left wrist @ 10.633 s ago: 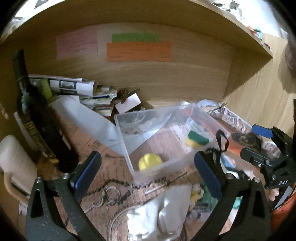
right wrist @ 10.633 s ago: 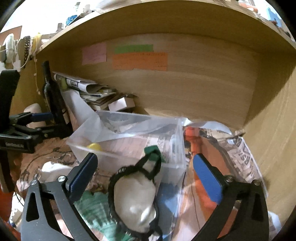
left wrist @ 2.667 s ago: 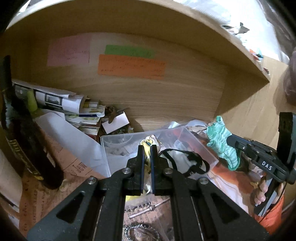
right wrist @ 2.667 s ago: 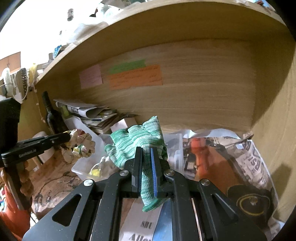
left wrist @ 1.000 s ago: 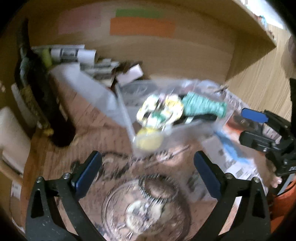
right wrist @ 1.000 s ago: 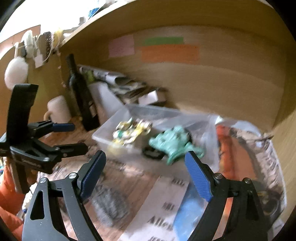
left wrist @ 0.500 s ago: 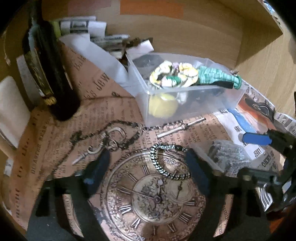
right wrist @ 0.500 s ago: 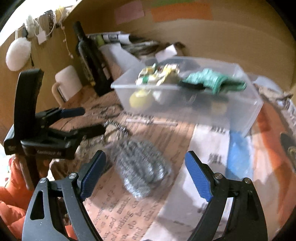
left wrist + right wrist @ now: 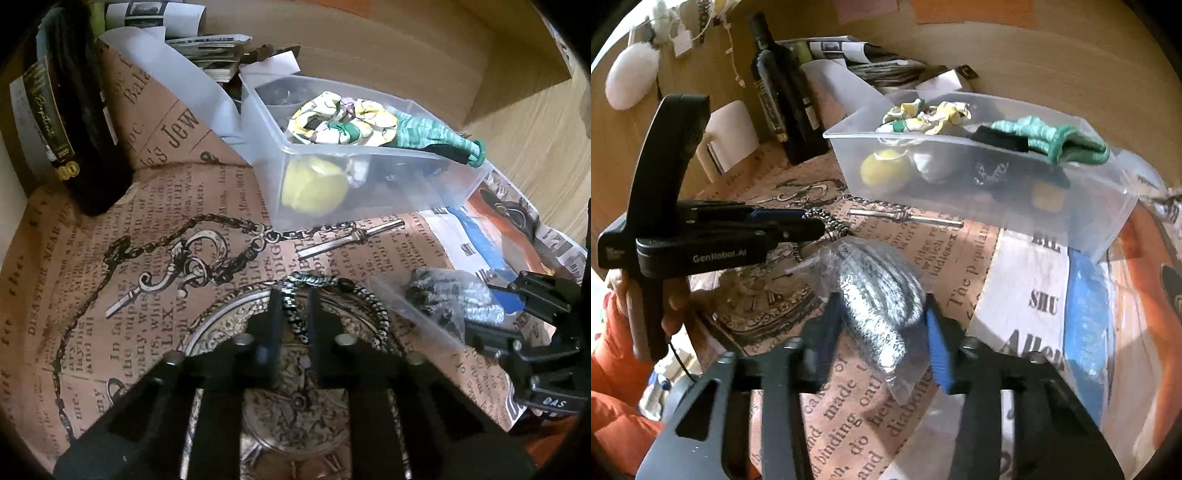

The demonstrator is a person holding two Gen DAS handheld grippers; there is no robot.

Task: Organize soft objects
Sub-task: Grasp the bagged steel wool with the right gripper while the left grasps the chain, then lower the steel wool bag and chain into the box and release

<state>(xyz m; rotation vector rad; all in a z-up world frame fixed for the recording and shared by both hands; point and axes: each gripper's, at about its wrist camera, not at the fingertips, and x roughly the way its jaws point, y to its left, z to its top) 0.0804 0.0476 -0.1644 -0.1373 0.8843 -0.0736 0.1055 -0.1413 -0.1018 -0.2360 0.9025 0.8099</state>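
The left gripper (image 9: pixel 293 321), open a moment ago, is now pinching the black-and-white cord (image 9: pixel 295 317); the right gripper (image 9: pixel 882 325) is closing around the bagged grey scrubber (image 9: pixel 879 291). Both pickups are beginning, clear bin (image 9: pixel 1071 225) waiting ahead.

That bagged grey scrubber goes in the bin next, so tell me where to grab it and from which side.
Grip the bagged grey scrubber across its plump middle, approaching from the near end, as the right hand-held gripper straddles it. The bag's loose flat tail nearest the camera would likely slip; the wad gives bulk to squeeze.
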